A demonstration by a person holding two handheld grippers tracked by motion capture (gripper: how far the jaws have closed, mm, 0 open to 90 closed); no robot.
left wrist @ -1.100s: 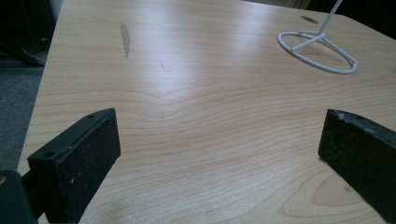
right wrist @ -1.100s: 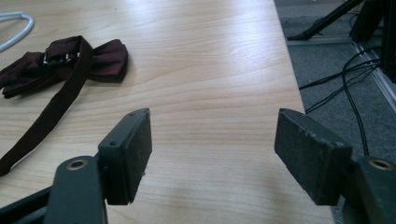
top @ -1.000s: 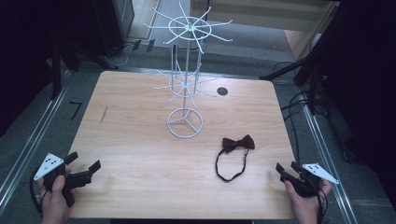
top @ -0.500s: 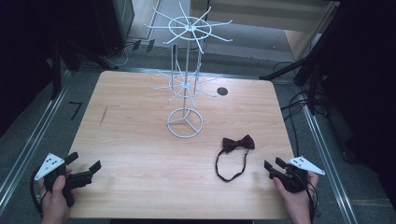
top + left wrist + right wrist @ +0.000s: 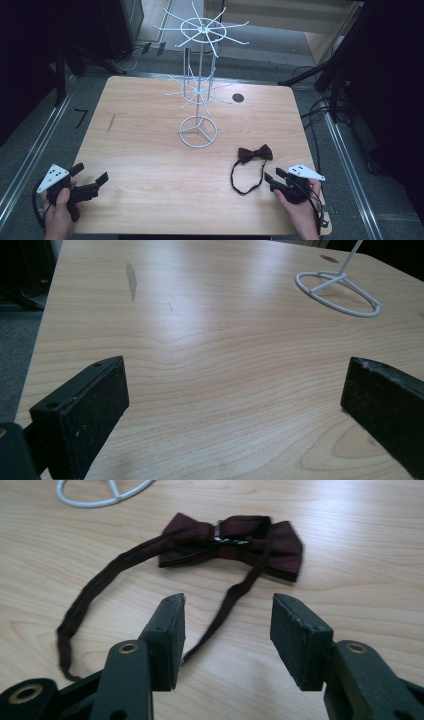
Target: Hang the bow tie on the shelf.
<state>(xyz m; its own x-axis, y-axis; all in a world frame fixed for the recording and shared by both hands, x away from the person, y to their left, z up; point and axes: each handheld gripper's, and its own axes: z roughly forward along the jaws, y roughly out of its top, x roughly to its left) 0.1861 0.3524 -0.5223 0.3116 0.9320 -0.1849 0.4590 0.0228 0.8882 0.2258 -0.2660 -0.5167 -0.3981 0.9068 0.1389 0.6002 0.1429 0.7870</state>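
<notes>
A dark maroon bow tie (image 5: 255, 153) (image 5: 232, 540) lies flat on the wooden table (image 5: 145, 150), its neck strap (image 5: 245, 180) (image 5: 95, 590) looping toward the front edge. My right gripper (image 5: 270, 179) (image 5: 227, 617) is open just right of the strap loop, jaws pointing at it, and one strand runs between them on the table. A white wire rack (image 5: 199, 90) with hooked arms stands at the table's middle; its ring base (image 5: 337, 292) (image 5: 102, 490) rests on the wood. My left gripper (image 5: 92, 177) (image 5: 235, 405) is held open at the front left corner, with bare wood between its jaws.
A dark round hole (image 5: 238, 98) sits in the table behind the rack. Cables and dark stands lie on the floor around the table. A grey smudge (image 5: 110, 123) (image 5: 131, 280) marks the wood at the left.
My right gripper has moved left and forward from the front right corner up to the strap loop. The left gripper has stayed where it was.
</notes>
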